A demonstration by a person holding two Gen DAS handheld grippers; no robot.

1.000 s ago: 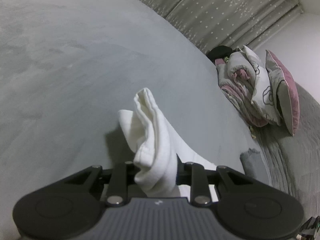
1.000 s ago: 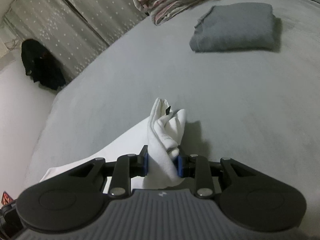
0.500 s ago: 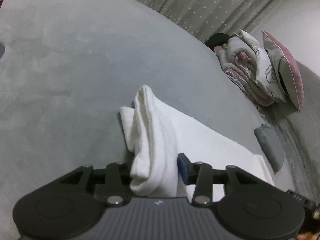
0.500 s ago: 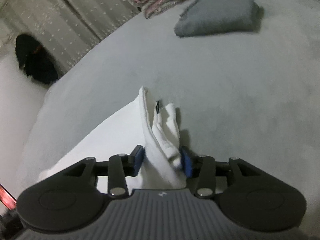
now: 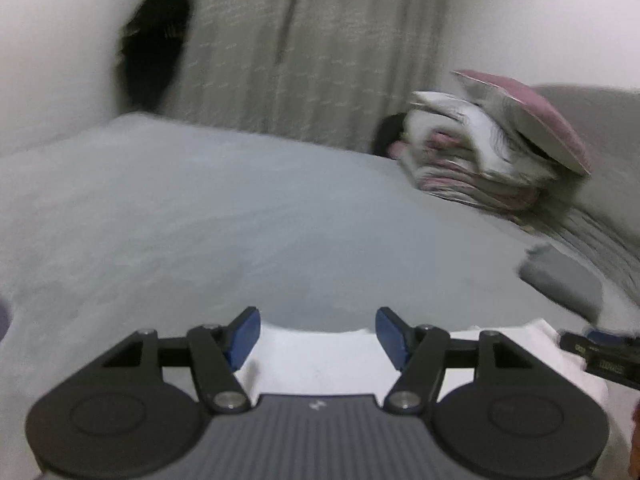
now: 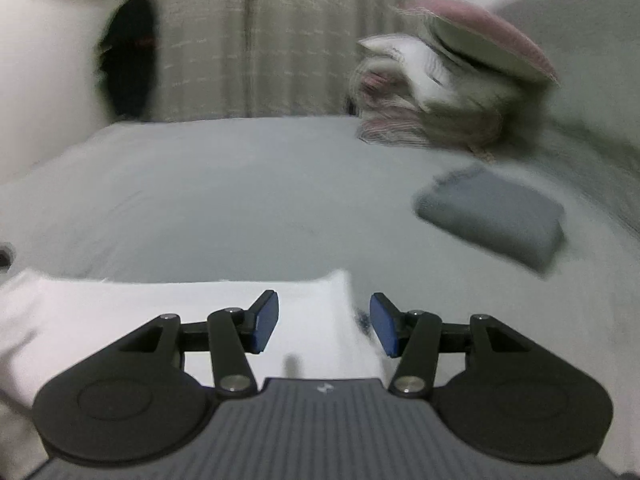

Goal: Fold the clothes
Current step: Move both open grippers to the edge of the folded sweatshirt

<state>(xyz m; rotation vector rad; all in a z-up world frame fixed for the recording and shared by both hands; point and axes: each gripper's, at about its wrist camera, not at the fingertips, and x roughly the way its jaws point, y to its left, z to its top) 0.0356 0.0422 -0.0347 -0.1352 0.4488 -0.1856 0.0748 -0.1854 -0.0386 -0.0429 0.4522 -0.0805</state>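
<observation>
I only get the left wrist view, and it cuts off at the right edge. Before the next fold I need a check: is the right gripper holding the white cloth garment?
Observer: No. The right gripper is open. A corner of the white cloth garment lies between its blue pads, and neither pad grips it.
Operator: Is the garment flat on that side?
Observer: Mostly. Its far edge runs nearly straight across the grey bedcover, and there is a small dark mark at the corner.
Operator: Where is the folded pile?
Observer: The folded dark grey garment lies whole on the bedcover, apart from the white one, ahead and to the right of the right gripper.
</observation>
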